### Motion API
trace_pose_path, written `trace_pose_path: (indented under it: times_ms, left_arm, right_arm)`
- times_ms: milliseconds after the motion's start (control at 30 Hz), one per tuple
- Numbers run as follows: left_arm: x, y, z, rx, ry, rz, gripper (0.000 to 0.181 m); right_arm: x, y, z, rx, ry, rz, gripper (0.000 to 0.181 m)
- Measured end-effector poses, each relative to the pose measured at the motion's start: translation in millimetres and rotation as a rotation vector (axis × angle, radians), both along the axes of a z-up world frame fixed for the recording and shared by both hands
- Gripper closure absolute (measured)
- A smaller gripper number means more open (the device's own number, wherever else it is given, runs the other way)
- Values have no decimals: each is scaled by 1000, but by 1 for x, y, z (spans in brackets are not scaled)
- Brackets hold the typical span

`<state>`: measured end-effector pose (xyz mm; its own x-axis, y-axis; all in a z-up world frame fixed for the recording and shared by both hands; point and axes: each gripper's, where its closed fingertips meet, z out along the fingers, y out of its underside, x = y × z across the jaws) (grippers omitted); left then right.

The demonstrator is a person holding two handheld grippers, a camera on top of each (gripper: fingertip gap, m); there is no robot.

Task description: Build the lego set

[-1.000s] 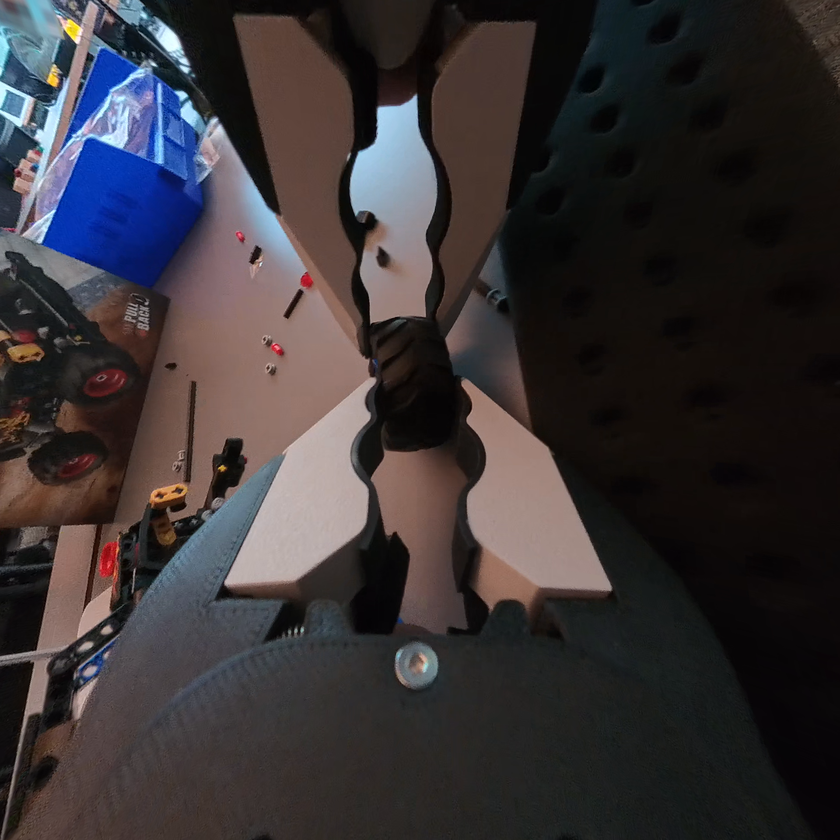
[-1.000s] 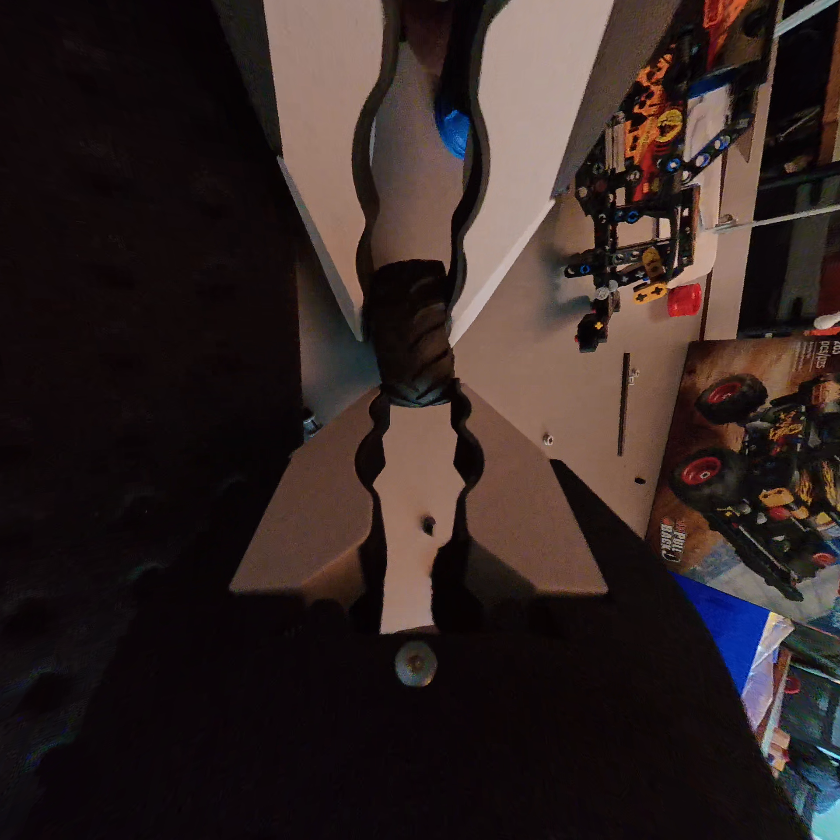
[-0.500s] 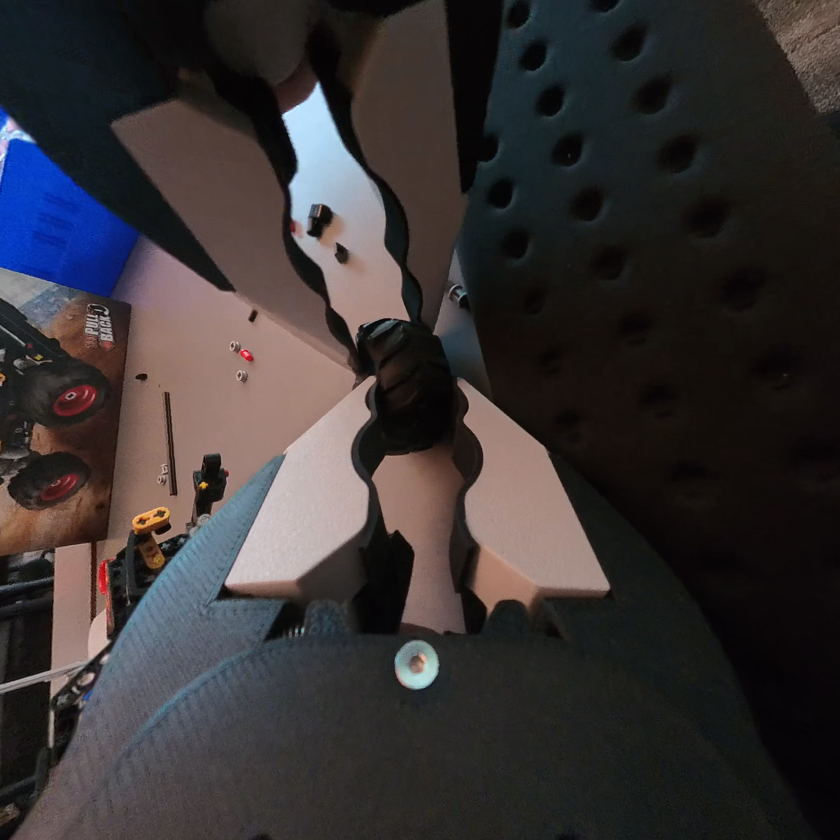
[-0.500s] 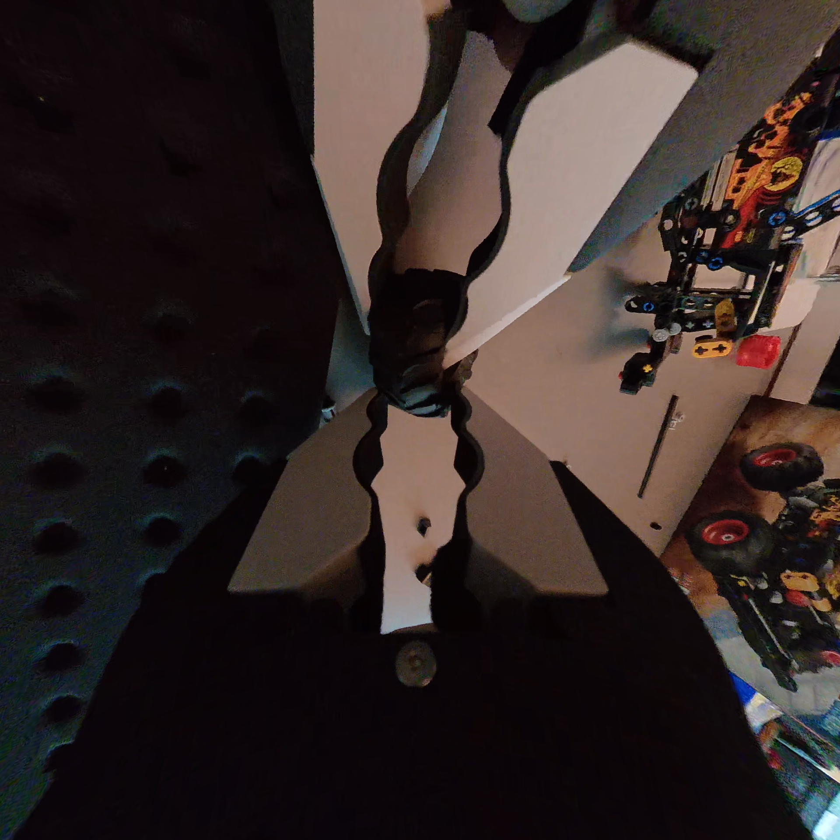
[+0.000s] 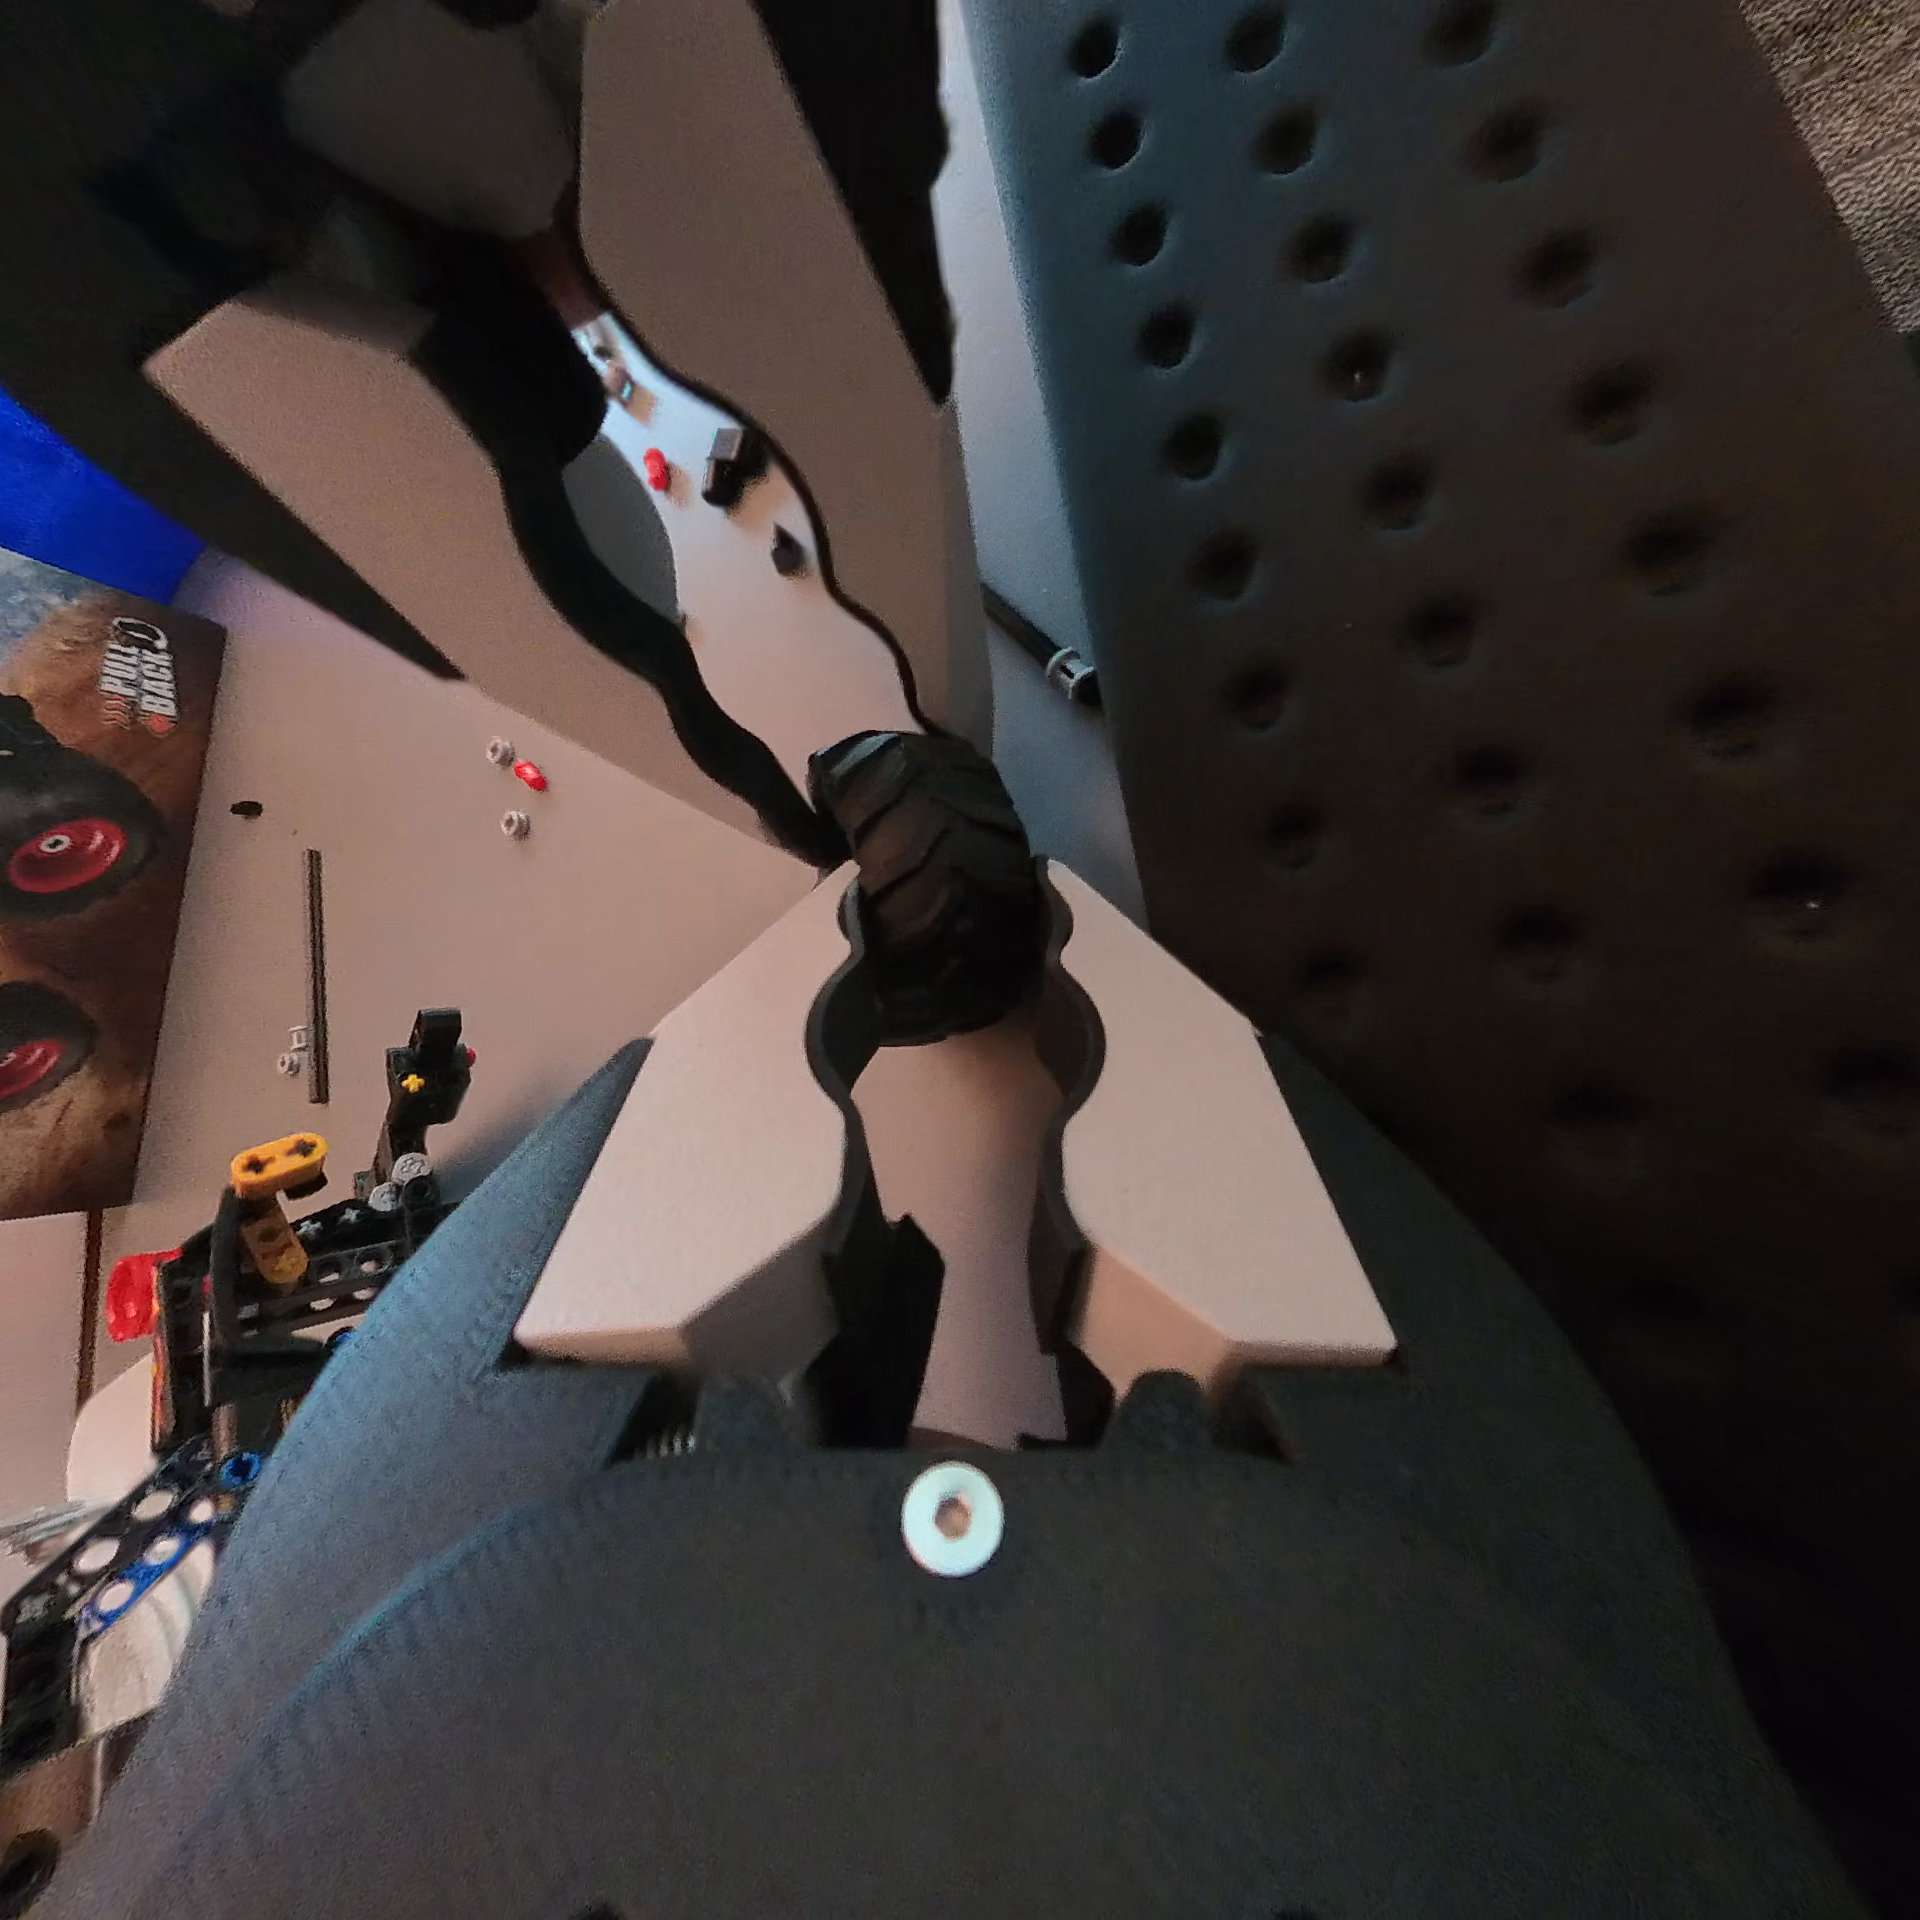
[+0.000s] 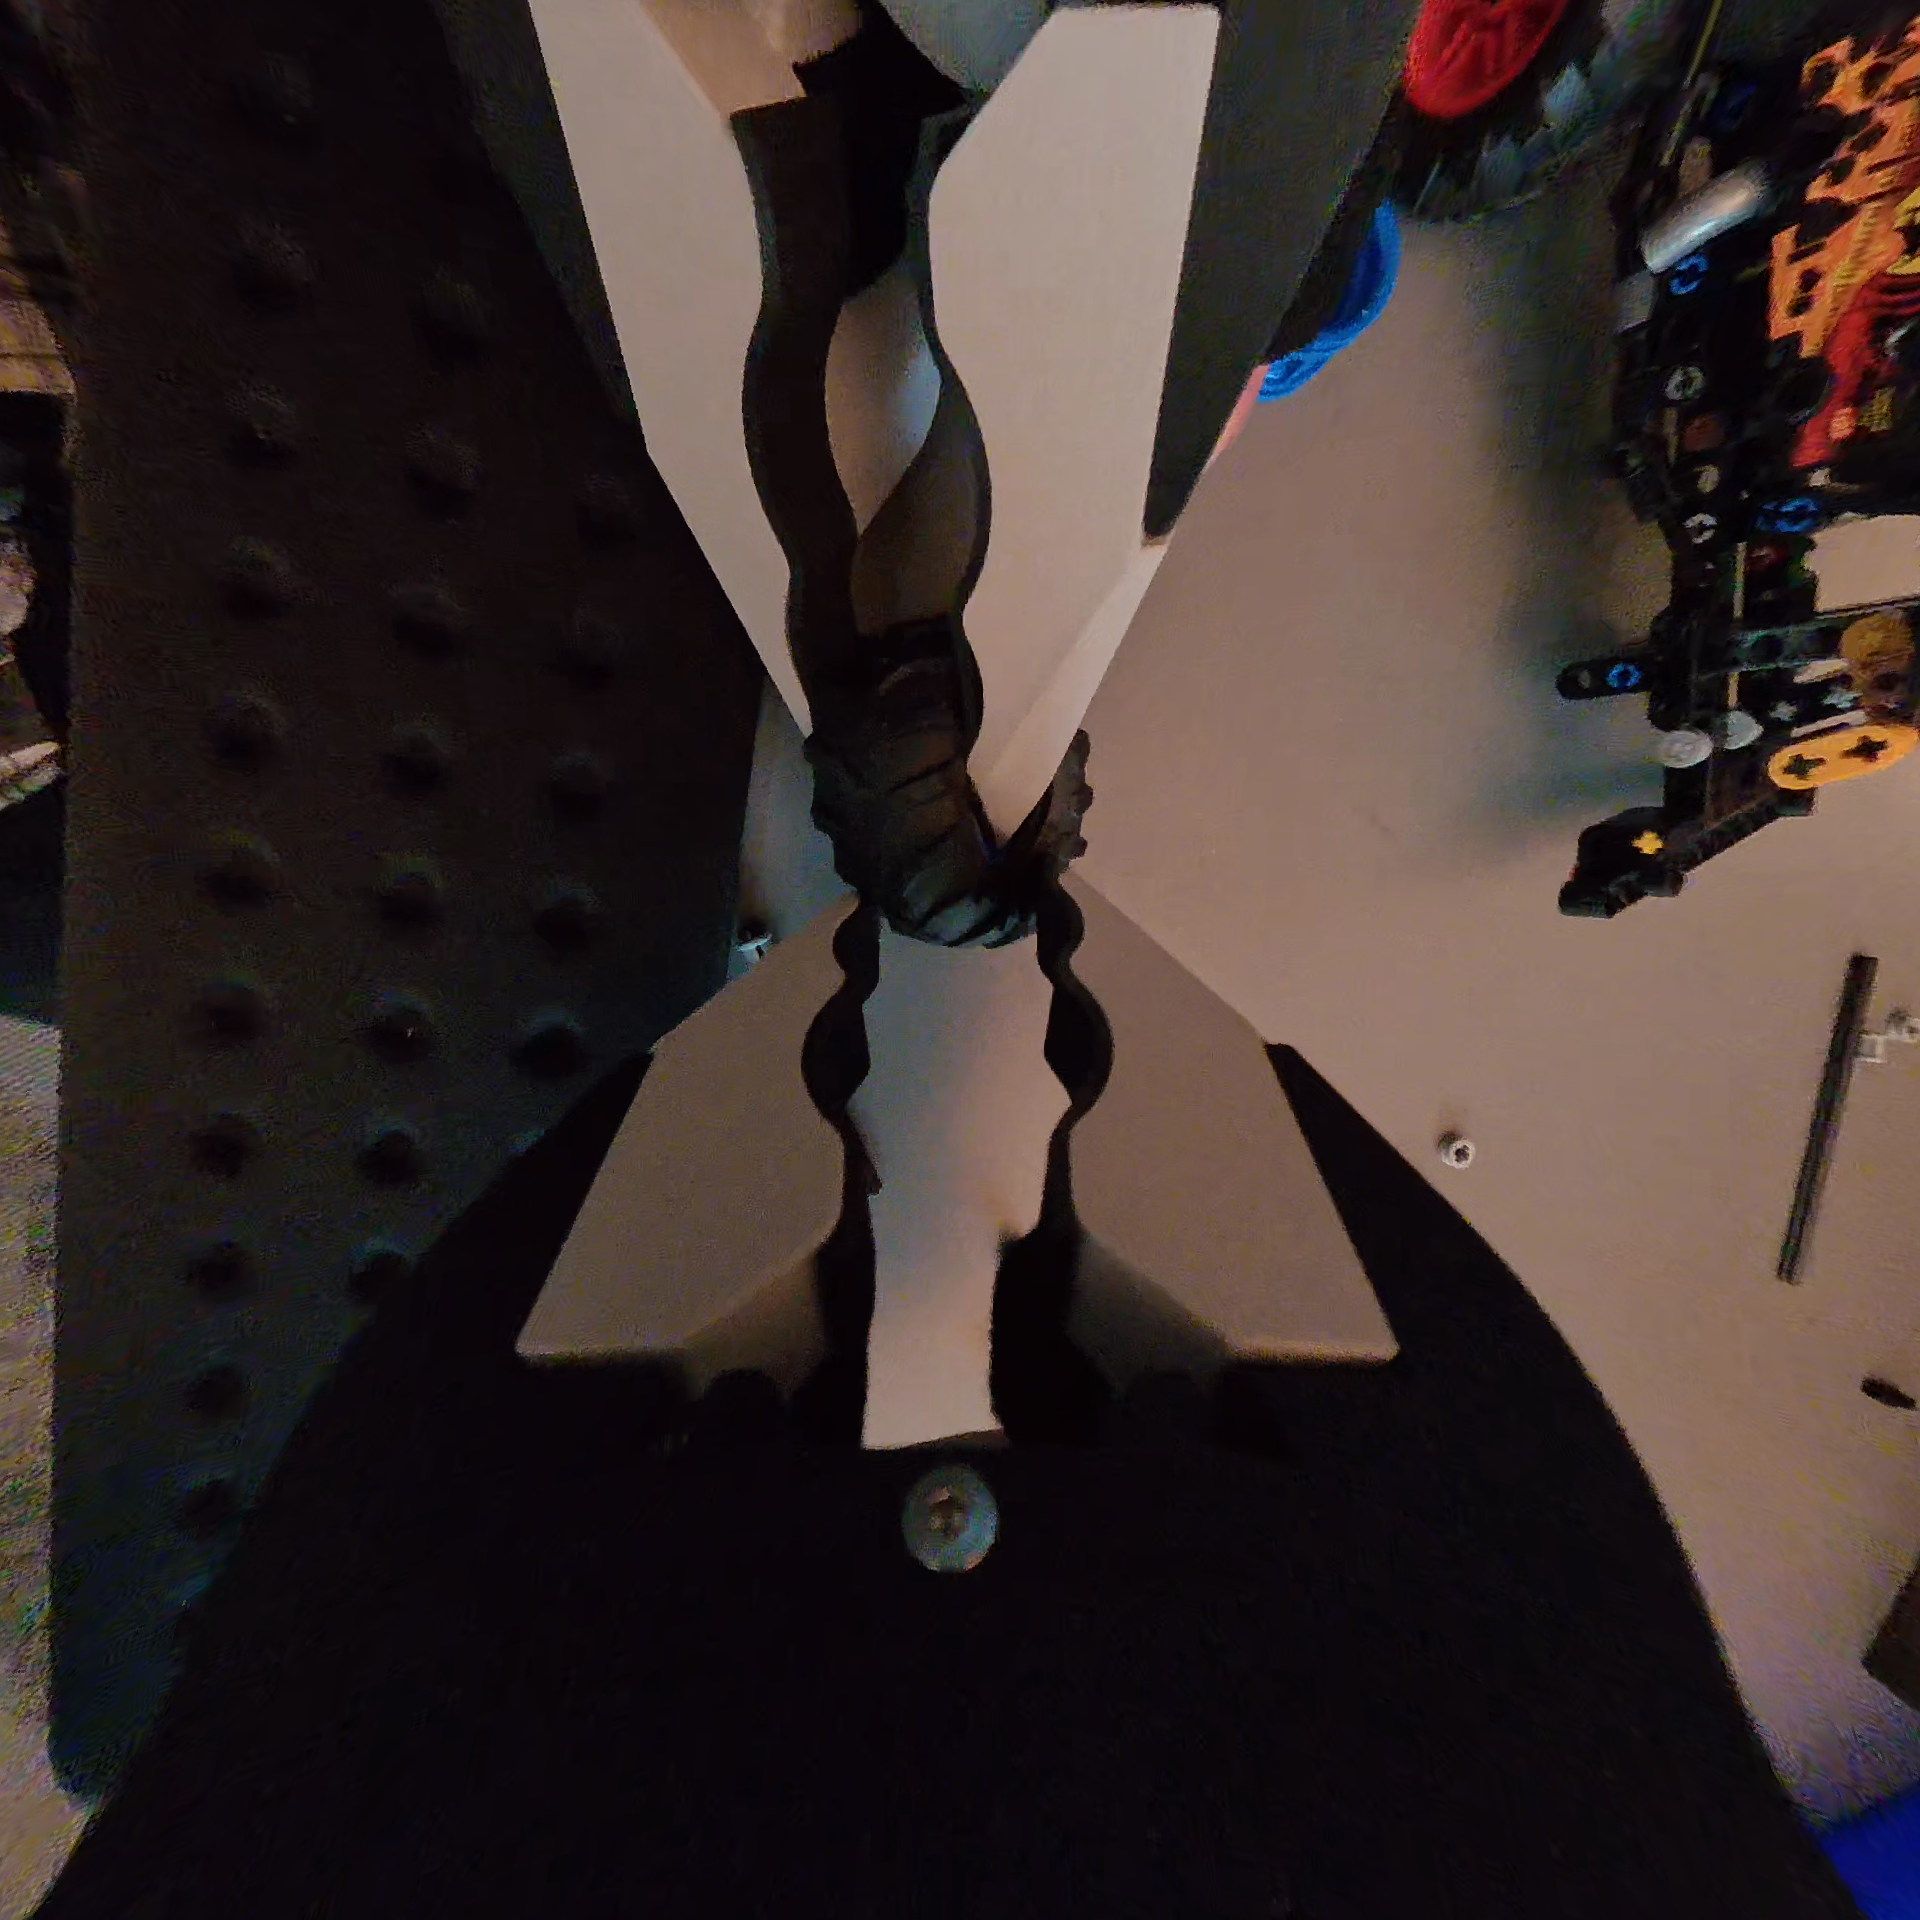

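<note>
Black rubber tire (image 5: pixel 940 894) sits mid-air at frame centre, clamped in the left gripper (image 5: pixel 940 935) by its tread. The right gripper (image 6: pixel 951 894), entering from 12 o'clock in the left wrist view, pinches its far edge. Judgement: light, soft, grippy; deforms under squeeze, so hold across the tread. Chassis (image 5: pixel 281 1268) lies at 8 o'clock on the table (image 5: pixel 540 935).

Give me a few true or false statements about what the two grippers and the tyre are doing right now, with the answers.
1. The left gripper grips the black tyre. True.
2. The right gripper is far from the tyre. False: its tips meet the tyre.
3. The part-built truck lies on the table. True.
4. The black axle rod is held in a gripper. False: it lies loose on the table.
</note>
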<state>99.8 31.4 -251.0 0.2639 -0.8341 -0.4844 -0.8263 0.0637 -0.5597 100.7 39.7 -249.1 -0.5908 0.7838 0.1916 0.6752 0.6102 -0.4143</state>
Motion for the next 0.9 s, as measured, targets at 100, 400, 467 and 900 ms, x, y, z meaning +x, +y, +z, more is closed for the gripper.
trace_pose_path:
  times_ms: [100, 400, 467, 900]
  left_arm:
    - [-5, 0, 0, -5, -15, 26, 153]
    - [-3, -2, 1, 106, 45, 10, 152]
    - [-3, -2, 1, 136, 76, 1, 153]
    - [0, -4, -1, 129, 202, -52, 157]
  right_arm:
    - [-2, -1, 6, 51, 123, -54, 148]
    - [0, -14, 12, 228, 359, -104, 155]
    - [0, -15, 11, 228, 332, -97, 156]
    - [-2, -15, 8, -99, 284, -131, 159]
